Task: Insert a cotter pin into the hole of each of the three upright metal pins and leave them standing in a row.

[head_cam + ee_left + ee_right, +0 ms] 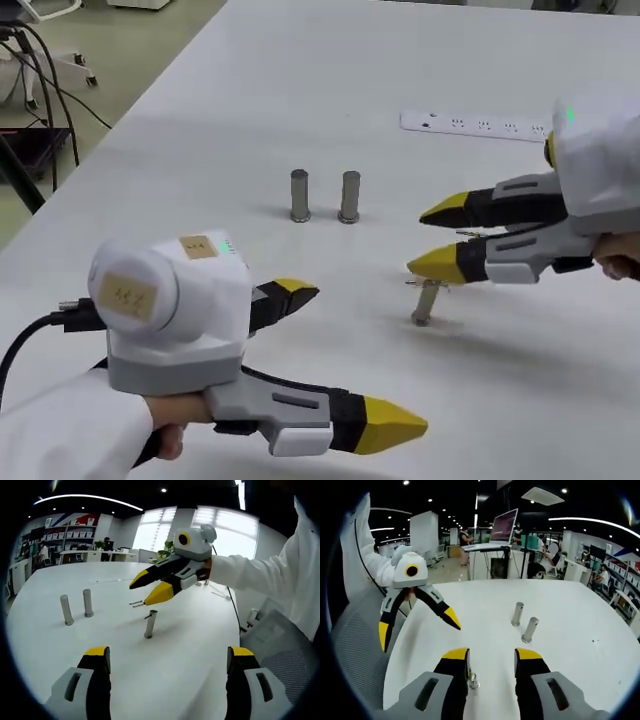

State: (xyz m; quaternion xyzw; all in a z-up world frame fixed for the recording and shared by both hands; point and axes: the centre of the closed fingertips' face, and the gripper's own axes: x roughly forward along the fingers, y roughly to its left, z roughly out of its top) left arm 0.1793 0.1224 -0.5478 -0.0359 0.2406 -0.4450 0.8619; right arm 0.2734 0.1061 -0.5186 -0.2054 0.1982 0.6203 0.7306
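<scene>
Surface (250, 90): plain white. Pins (299, 195): dull silver-grey. Left gripper (355, 358) and right gripper (422, 238): yellow tips, black jaws, pale grey and white bodies. Power strip (475, 125): white. Sleeve (60, 440): plain white. Cable (20, 345): black. Floor (150, 40): pale greenish grey.

A white power strip (475, 125) lies on the workbench (300, 80).

Person wore white sleeves (55, 435). The left tongs (362, 358) and right tongs (420, 240) matched: white-grey bodies, black jaws, yellow tips. Left unit carried tan tape patches (127, 296) and a black cable (25, 340).
</scene>
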